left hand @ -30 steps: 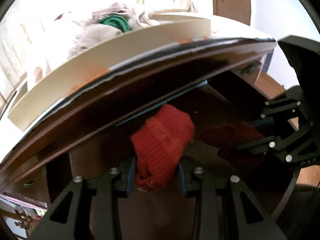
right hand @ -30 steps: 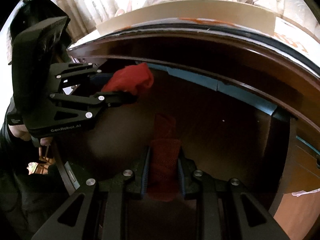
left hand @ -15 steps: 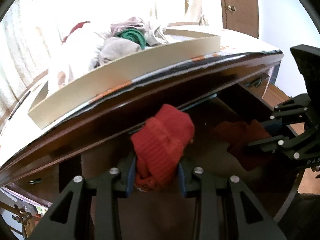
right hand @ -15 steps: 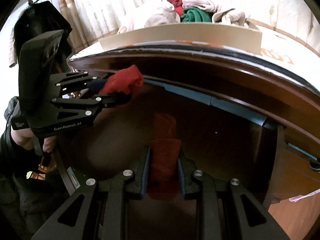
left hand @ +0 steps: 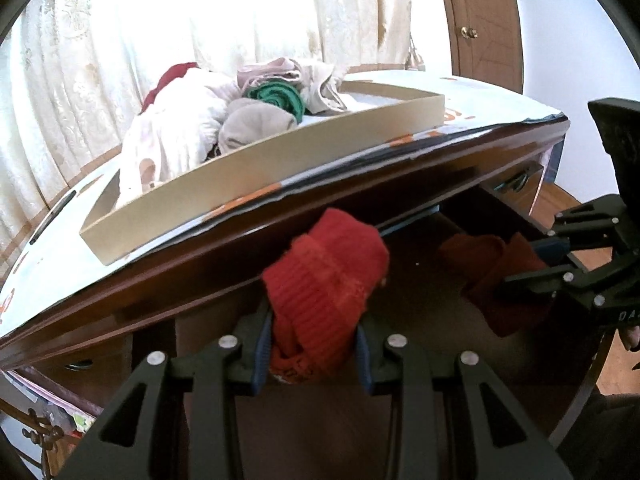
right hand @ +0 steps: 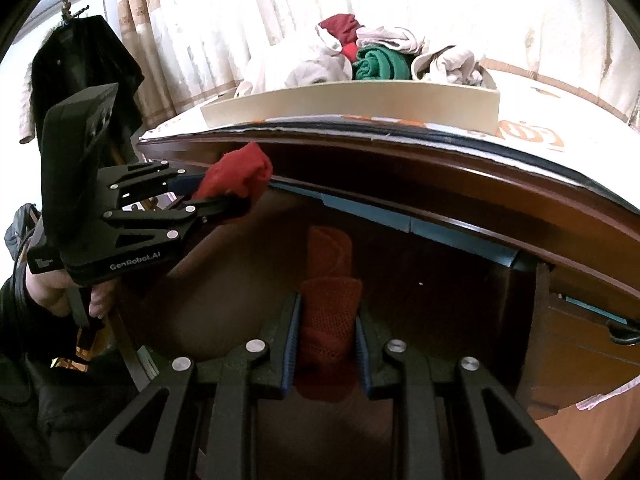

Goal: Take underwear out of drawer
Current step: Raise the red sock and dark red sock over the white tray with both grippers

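Below the dresser top, the open drawer lies in shadow, its floor hard to make out. Left gripper is clamped narrowly on a bright red ribbed knit garment; right gripper pinches a darker red mesh one, probably underwear. Both hang over the drawer. A cardboard tray holds crumpled clothes.

We see R gripper clamped on dark red mesh underwear over open drawer, L gripper at left pinching bright red underwear, cardboard tray w/ clothes pile on desktop, curtains behind.
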{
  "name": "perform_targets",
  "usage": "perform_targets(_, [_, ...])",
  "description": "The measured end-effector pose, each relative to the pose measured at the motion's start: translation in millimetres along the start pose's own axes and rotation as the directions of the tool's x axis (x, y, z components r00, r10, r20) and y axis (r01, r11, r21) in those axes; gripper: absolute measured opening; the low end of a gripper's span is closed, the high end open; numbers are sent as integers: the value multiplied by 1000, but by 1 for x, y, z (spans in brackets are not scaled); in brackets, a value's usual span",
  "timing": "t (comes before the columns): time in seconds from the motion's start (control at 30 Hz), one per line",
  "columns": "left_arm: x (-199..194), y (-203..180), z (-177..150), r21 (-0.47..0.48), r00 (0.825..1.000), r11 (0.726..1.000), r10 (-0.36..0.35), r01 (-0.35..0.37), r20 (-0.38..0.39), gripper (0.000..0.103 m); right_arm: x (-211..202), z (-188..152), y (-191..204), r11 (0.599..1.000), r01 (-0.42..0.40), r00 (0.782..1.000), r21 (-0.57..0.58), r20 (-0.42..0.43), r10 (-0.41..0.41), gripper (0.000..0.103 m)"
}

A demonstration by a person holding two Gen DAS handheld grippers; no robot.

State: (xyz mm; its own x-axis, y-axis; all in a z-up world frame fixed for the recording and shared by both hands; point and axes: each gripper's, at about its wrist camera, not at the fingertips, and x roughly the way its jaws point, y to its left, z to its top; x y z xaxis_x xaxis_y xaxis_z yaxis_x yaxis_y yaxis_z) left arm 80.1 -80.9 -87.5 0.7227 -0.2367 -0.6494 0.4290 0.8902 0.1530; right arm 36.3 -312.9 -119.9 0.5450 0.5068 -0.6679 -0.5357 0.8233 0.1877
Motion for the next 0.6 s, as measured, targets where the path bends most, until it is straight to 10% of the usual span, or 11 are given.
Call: perform_targets(0.6, [-11,12,-1,-55,998,999,4,-1,56,33,-22,-2,3,999,35,991,-26,127,-31,26])
